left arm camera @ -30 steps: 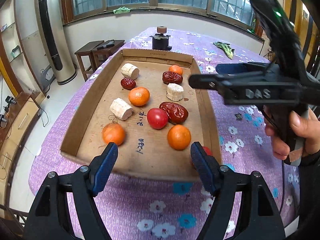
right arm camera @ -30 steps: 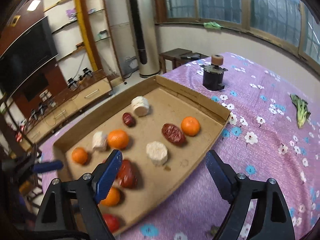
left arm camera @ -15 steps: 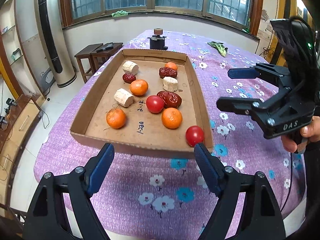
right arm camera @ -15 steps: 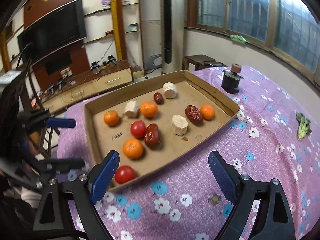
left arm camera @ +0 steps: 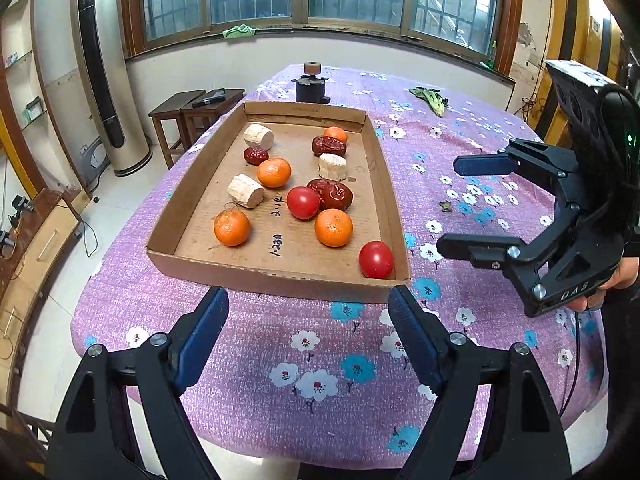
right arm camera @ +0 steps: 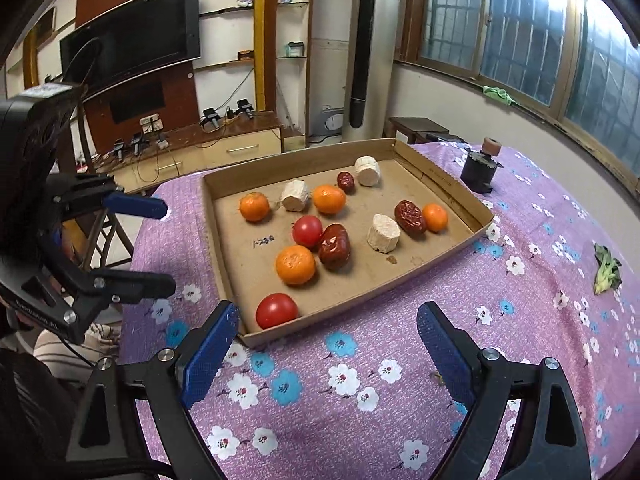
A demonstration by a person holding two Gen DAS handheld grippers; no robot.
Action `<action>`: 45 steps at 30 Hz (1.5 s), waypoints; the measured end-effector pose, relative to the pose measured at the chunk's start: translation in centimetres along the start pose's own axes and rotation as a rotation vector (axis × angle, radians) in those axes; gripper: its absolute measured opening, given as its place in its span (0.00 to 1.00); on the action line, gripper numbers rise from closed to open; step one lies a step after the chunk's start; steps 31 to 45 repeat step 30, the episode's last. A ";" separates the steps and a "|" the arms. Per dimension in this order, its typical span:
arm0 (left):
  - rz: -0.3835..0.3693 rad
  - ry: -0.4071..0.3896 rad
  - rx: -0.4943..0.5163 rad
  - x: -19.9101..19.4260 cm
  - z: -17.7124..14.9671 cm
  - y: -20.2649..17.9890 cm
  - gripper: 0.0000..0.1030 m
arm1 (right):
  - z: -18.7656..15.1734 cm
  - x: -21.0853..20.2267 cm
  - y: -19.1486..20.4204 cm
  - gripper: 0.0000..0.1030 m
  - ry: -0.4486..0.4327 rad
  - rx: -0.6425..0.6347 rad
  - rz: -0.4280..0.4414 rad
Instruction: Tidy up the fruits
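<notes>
Blue-padded fingers point(left arm camera: 204, 336) of the left gripper point(left arm camera: 308, 332) stand spread wide and empty above the purple flower-print tablecloth point(left arm camera: 280, 364), just short of the near wall of a shallow brown cardboard tray point(left arm camera: 276, 278). The right gripper point(right arm camera: 326, 346), its own blue pads point(right arm camera: 210, 354) likewise parted and holding nothing, hangs over the cloth off the tray's corner; in the left wrist view it shows at the right edge point(left arm camera: 464, 204), gripped by a bare hand point(left arm camera: 600, 292).

The fruit lies loose on the tray floor. A red tomato point(left arm camera: 376, 259) sits in the near right corner, touching the side wall. Behind it are a round orange mandarin point(left arm camera: 333, 227), a second red tomato point(left arm camera: 303, 202) pressed against a wrinkled dark-red jujube point(left arm camera: 332, 194), and another mandarin point(left arm camera: 231, 227) toward the left wall. Pale cream cylindrical chunks point(left arm camera: 245, 191) lie scattered among them, with a third mandarin point(left arm camera: 274, 172), a small jujube point(left arm camera: 256, 155) and, at the far end, a jujube point(left arm camera: 329, 145) touching a small mandarin point(left arm camera: 335, 133).

Beyond the tray stands a black cylindrical holder topped with a brown roll point(left arm camera: 311, 85); a green leafy scrap point(left arm camera: 430, 98) lies well apart on the cloth. A tall gold floor air conditioner point(left arm camera: 105, 76) stands off the table.
</notes>
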State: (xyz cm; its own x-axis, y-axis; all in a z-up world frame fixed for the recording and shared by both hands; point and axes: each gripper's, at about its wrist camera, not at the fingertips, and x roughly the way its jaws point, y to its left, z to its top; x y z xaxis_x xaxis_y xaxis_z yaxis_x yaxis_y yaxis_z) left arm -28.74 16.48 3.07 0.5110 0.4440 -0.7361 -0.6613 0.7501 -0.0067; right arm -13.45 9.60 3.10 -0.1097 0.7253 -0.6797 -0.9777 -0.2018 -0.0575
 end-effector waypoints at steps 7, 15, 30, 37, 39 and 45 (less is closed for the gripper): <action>-0.031 0.002 0.004 -0.3 -0.3 -0.3 0.80 | -0.4 0.1 0.7 0.89 0.009 -0.034 -0.002; -0.037 -0.020 0.003 -0.5 -0.4 -0.2 0.80 | -0.4 0.5 1.0 0.89 0.015 -0.053 -0.005; -0.016 -0.030 -0.002 -0.5 -0.3 0.1 0.80 | -0.5 1.2 1.3 0.89 0.030 -0.056 -0.004; -0.016 -0.030 -0.002 -0.5 -0.3 0.1 0.80 | -0.5 1.2 1.3 0.89 0.030 -0.056 -0.004; -0.016 -0.030 -0.002 -0.5 -0.3 0.1 0.80 | -0.5 1.2 1.3 0.89 0.030 -0.056 -0.004; -0.016 -0.030 -0.002 -0.5 -0.3 0.1 0.80 | -0.5 1.2 1.3 0.89 0.030 -0.056 -0.004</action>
